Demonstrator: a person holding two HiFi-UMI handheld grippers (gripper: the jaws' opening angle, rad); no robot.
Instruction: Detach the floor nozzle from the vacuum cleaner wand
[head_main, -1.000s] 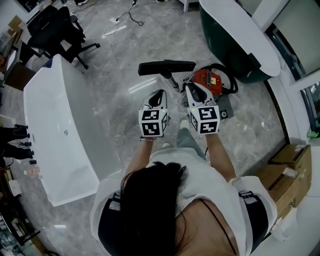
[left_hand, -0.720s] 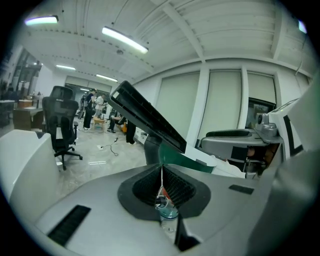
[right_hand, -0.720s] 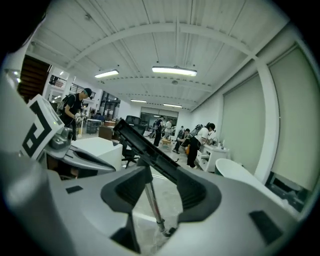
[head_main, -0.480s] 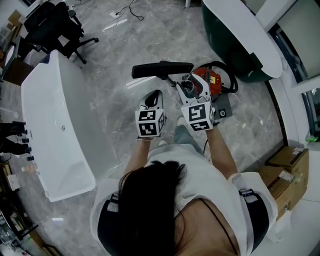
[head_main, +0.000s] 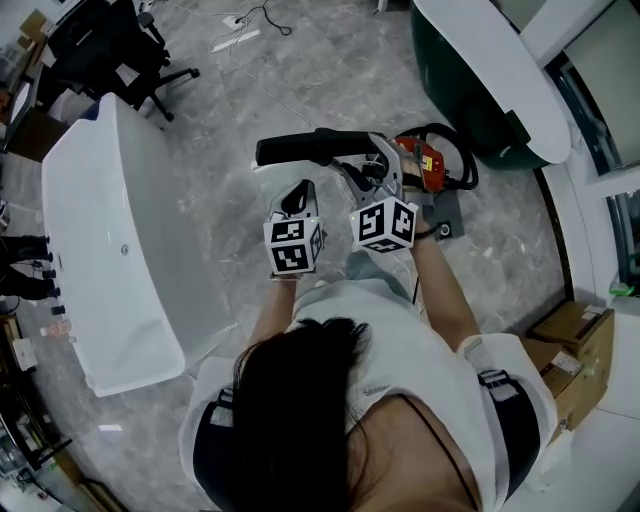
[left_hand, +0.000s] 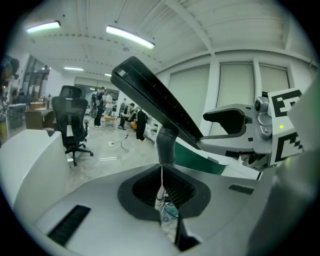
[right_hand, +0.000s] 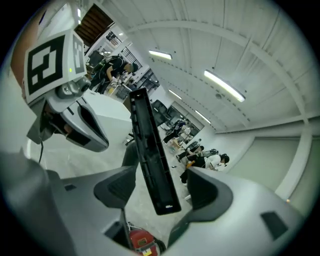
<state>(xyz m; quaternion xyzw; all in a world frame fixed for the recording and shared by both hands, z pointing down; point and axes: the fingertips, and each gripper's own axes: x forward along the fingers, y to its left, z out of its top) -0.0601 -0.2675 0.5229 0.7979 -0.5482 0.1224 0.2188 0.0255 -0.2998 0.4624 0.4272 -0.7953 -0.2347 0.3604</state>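
Left gripper (left_hand: 162, 176): jaws drawn together round the vacuum cleaner wand (left_hand: 168, 212), a clear tube. The pinch sits right where the grey neck of the floor nozzle (left_hand: 150, 95) drops into them. The nozzle is up off the floor, its long black bar tilted above your jaws, not yet off the wand.

Right gripper (right_hand: 162, 187): jaws spread wide, one pad on either side of the nozzle's black bar, which crosses the gap. You cannot tell whether either pad touches it. The grey neck shows just beside the left-hand pad. Below the gap, the red vacuum cleaner body (right_hand: 141, 243) sits on the floor.

Head view: you hold both grippers side by side before your chest, the nozzle bar just beyond them. The red body lies to your right on the grey marble floor (head_main: 300, 70). A white bathtub (head_main: 110, 230) stands to your left, with an office chair (head_main: 105, 45) past it. A dark green tub (head_main: 450, 90) is at upper right.
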